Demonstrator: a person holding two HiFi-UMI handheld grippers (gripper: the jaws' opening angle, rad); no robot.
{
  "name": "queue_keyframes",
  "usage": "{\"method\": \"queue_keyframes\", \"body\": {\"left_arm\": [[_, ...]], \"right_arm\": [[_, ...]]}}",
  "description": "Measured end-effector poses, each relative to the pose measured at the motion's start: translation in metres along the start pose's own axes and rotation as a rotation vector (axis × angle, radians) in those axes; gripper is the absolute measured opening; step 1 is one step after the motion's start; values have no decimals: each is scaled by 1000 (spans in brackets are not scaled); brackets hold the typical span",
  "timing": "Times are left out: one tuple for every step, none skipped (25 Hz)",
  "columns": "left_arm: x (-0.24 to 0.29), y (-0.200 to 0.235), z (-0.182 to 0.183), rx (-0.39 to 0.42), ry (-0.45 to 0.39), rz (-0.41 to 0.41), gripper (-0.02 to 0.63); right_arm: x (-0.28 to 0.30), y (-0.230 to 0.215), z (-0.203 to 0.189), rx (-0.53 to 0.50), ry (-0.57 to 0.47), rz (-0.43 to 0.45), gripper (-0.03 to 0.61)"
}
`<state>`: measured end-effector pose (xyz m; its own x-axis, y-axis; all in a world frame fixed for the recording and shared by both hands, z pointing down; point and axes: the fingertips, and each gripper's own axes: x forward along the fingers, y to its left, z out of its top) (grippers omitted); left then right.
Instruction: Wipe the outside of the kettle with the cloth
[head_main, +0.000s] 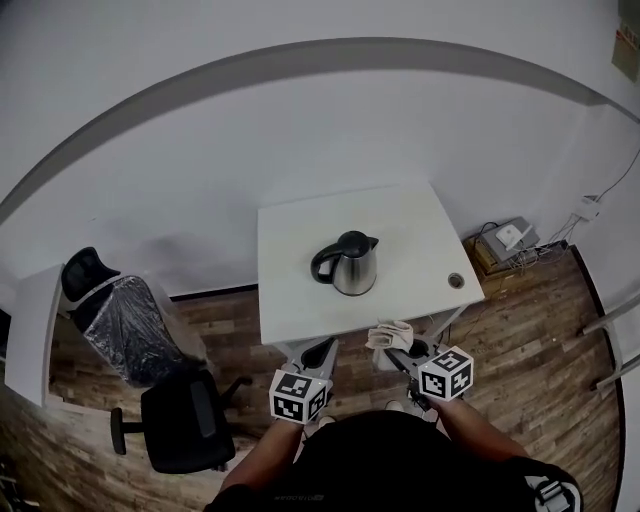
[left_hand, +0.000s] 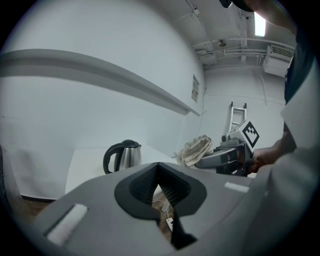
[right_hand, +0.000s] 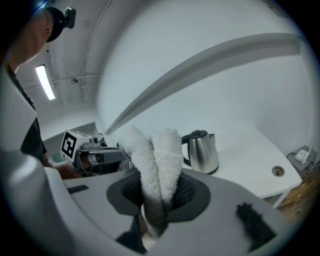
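A steel kettle (head_main: 348, 264) with a black handle and lid stands upright near the middle of the white table (head_main: 300, 230). Both grippers hover just off the table's near edge, short of the kettle. My right gripper (head_main: 398, 350) is shut on a folded pale cloth (head_main: 390, 334), which sticks up between its jaws (right_hand: 157, 160). Past the cloth, the kettle (right_hand: 201, 152) shows in the right gripper view. My left gripper (head_main: 320, 350) is shut with nothing in it, its tips meeting (left_hand: 159, 167). In the left gripper view the kettle (left_hand: 122, 155) is ahead and the cloth (left_hand: 195, 150) to the right.
A small round fitting (head_main: 456, 281) sits at the table's right corner. Two office chairs stand to the left, one black (head_main: 185, 420) and one wrapped in plastic (head_main: 120, 320). A box with cables (head_main: 505, 243) lies on the wooden floor at right. A wall runs behind the table.
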<state>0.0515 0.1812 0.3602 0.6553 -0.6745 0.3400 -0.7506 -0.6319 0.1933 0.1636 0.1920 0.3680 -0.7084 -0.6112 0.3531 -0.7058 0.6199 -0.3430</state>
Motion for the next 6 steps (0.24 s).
{"method": "queue_keyframes", "body": {"left_arm": [[1,-1,1,0,-1,13,8],[2,-2,2,-3,-3,24,8],[3,-3,3,-7,-5,32,8],[4,-5,3,-11,-7,37,8],[5,-8,2,-15,-10,40,8],[6,-10,2,-20,-12,42,8]], "right_arm": [[-1,-4,2,0,-4,7,92],[-3,-7,3,-1,-7,13,92],[-4,-9,4,-2,-8,17,92],[-6,-12,4,-2,-9,19,92],[-8,-14,3,-1,-9,20,92],[-11,-16,3,0,-8,21,92]]}}
